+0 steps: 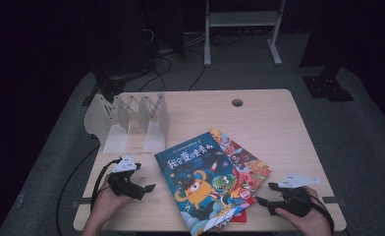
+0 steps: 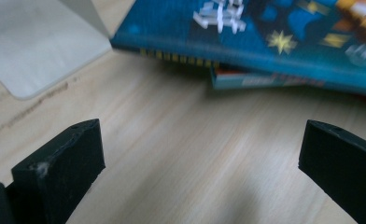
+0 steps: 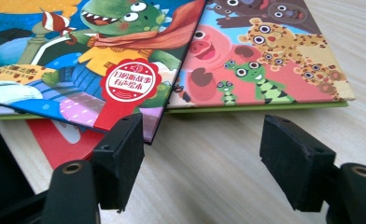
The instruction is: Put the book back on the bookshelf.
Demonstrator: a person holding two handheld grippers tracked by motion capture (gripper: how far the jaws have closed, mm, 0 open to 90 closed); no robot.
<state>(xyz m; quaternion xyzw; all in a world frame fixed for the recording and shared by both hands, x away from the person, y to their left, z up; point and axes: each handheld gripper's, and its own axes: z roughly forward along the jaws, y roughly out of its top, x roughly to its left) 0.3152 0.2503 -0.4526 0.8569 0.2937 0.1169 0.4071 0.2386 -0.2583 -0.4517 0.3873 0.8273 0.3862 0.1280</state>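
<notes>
A: What is seen nearest the person?

B: The two grippers, one at each near corner of the table (image 1: 279, 118). The left gripper (image 1: 149, 188) is held at the near left, its jaws spread apart with bare wood between them. The right gripper (image 1: 262, 200) is held at the near right, jaws likewise parted and nothing grasped; in the right gripper view one jaw is seen just beside the near corner of the books, not closed on it.

A: And where is the thing to be handled?

B: The books (image 1: 212, 179) are stacked flat between the two grippers, near the front edge. The blue book (image 1: 195, 179) lies on top; a pink book (image 1: 247, 167) is fanned out beneath it to the right, and a red corner (image 1: 239, 216) is seen underneath at the near edge.

A: Which way does the stack run?

B: Its long axis is tilted, from near right to far left. The spine side of the blue book is turned toward the left gripper, and the open edges toward the right one. The right gripper is judged nearer: the stack's near corner is almost reached by it, while a strip of table is left between the left jaws and the spine.

A: Farther off?

B: A white rack (image 1: 131, 120) is stood at the far left, its slots upright and empty. It is judged the likely place for the books.
</notes>
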